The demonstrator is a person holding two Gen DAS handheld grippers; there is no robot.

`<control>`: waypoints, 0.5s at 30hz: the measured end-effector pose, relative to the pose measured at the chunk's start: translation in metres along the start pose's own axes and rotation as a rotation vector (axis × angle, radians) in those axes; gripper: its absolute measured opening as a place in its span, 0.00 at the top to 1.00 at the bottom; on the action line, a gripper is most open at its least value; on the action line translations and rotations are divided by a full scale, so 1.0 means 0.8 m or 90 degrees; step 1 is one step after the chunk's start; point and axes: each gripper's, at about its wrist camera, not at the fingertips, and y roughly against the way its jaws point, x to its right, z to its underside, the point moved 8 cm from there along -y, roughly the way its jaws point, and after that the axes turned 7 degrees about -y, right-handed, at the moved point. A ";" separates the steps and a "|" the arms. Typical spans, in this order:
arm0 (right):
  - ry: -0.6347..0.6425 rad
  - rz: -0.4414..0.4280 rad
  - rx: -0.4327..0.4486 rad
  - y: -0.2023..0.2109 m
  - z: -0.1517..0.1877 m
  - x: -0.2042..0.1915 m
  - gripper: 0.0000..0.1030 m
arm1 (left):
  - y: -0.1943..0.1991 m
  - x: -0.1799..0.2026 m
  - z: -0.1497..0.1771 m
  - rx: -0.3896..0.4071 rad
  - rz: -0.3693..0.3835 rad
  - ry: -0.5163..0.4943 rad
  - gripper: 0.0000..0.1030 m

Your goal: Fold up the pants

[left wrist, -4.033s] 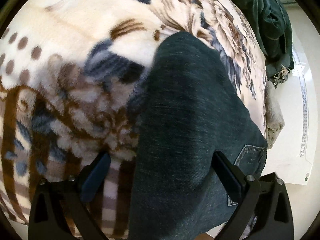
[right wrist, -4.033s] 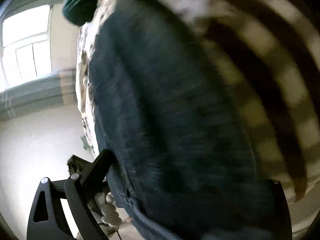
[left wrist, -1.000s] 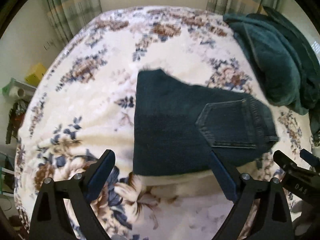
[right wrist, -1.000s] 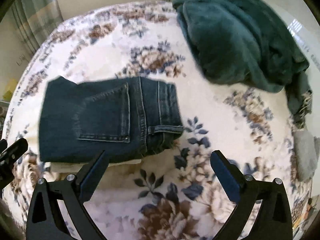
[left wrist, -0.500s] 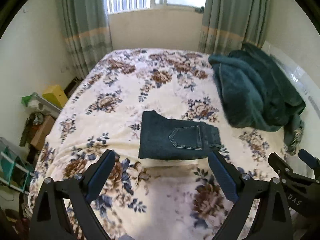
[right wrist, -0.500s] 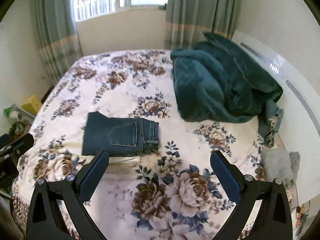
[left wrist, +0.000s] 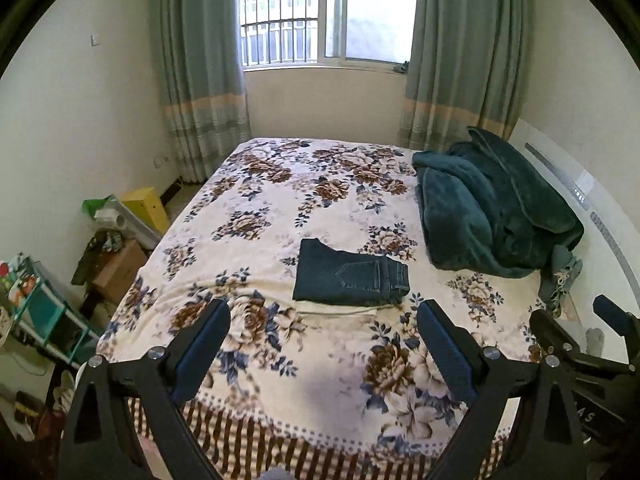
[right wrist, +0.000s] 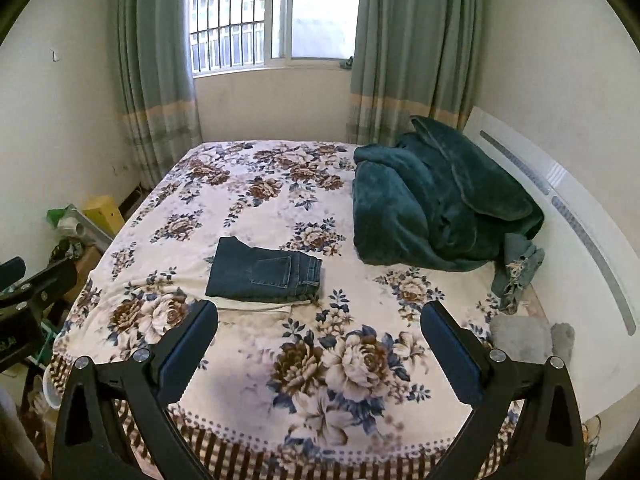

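Note:
The dark blue jeans (left wrist: 349, 279) lie folded into a compact rectangle, back pocket up, on the floral bedspread (left wrist: 280, 208) near the bed's front; they also show in the right wrist view (right wrist: 264, 276). My left gripper (left wrist: 322, 344) is open and empty, held well back from the bed's near edge. My right gripper (right wrist: 318, 344) is open and empty too, also far back from the jeans. The right gripper's body shows at the right edge of the left wrist view.
A dark green blanket (right wrist: 436, 200) is heaped on the bed's right side against a white headboard (right wrist: 580, 240). A grey cloth (right wrist: 520, 338) lies at the right edge. Boxes and clutter (left wrist: 120, 240) stand on the floor left of the bed. A curtained window (left wrist: 328, 16) is behind.
Both grippers have pulled far back and up from the jeans, from pressing close on the denim to a view of the whole bed. The folded jeans stay put.

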 end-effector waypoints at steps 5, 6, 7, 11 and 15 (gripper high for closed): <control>-0.003 0.016 0.025 0.066 0.003 0.009 0.00 | 0.043 -0.006 0.011 0.004 -0.001 -0.003 0.07; -0.003 0.019 0.033 0.081 0.003 0.010 0.00 | 0.048 -0.008 0.012 0.003 0.001 -0.004 0.07; -0.003 0.020 0.037 0.094 0.003 0.010 0.00 | 0.056 -0.009 0.015 0.002 0.001 -0.005 0.07; -0.002 0.009 0.040 0.129 0.001 0.005 0.00 | 0.080 -0.009 0.022 0.000 0.005 -0.015 0.07; 0.000 -0.004 0.036 0.146 -0.001 0.000 0.00 | 0.095 -0.012 0.025 -0.002 0.008 -0.006 0.07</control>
